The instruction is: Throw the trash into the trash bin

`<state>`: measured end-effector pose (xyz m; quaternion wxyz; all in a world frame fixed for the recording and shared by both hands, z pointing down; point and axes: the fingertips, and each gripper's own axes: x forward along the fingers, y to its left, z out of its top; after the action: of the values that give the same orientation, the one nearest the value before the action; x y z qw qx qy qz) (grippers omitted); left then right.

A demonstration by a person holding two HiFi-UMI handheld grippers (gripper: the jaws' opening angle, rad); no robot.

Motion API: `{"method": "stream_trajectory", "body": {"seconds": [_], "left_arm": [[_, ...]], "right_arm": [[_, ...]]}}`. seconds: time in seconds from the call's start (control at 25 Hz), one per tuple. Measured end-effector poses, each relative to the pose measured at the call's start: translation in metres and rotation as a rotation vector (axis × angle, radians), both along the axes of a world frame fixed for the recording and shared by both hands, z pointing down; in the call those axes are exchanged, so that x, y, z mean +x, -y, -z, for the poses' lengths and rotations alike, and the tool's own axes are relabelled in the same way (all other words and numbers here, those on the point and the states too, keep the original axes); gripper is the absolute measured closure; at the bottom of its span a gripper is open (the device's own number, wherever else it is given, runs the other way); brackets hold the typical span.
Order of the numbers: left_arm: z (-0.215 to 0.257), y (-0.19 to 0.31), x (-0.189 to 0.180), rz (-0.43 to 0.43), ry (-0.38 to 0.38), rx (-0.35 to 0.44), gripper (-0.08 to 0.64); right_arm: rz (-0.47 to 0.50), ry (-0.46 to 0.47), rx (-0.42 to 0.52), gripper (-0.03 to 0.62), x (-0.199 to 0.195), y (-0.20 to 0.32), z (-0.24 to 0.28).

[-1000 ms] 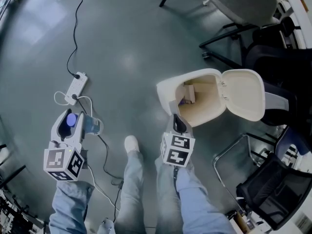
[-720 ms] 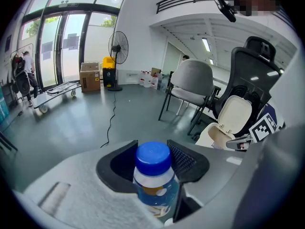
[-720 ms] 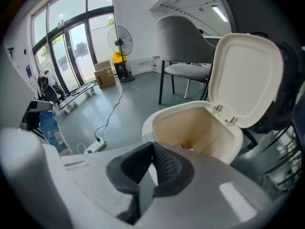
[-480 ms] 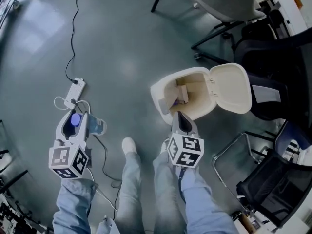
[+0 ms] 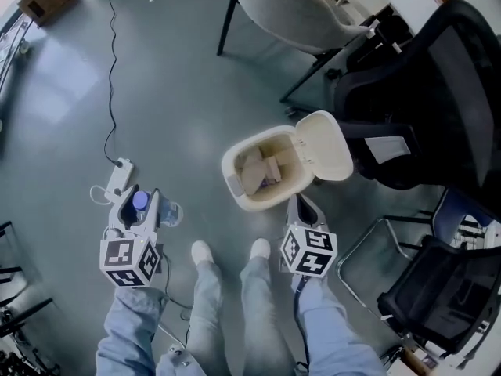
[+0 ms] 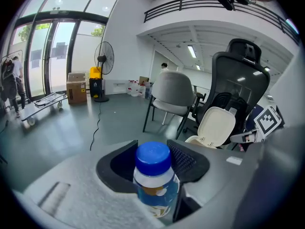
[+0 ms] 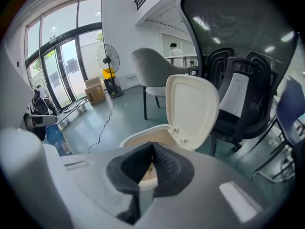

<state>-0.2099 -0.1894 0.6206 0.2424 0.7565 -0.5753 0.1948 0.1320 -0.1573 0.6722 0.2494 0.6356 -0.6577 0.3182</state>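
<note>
Head view: high, steeply down. Gripper views: low, facing forward. All share trash bin [image 5: 266, 171].

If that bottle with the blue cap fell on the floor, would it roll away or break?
The bottle looks round and smooth, so it would probably roll. It looks like plastic, so it likely wouldn't break. Its smooth sides might slip in the left hand-held gripper if squeezed loosely.

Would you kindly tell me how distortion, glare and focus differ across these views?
Head view: sharp, with glare on the floor, edges bowed. Left gripper view: strong fisheye, dark corners, bright windows, the near bottle looms large. Right gripper view: same fisheye, bin crisp.
</note>
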Motion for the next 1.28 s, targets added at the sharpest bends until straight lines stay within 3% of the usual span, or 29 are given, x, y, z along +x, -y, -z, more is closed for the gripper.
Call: {"method": "stream_trajectory", "body": {"seconds": [0.36, 0.76, 1.04, 1.28], "left_arm": [[0.024, 0.001, 0.094, -0.13, -0.017, 0.021, 0.357], [0.031, 0.017, 0.194, -0.311, -0.008, 0.04, 0.357], [0.024, 0.042, 0.254, -0.394, 0.005, 0.056, 0.357], [0.0, 0.063, 0.294, -0.446, 0.046, 0.052, 0.357]], "right_arm": [[-0.134, -0.003, 0.004, 0.589, 0.084, -0.041, 0.023], [-0.306, 0.006, -0.047, 0.589, 0.163, -0.098, 0.014], [-0.347, 0.015, -0.091, 0.589, 0.196, -0.116, -0.004], [-0.328, 0.021, -0.121, 0.589, 0.217, -0.114, -0.016]]}}
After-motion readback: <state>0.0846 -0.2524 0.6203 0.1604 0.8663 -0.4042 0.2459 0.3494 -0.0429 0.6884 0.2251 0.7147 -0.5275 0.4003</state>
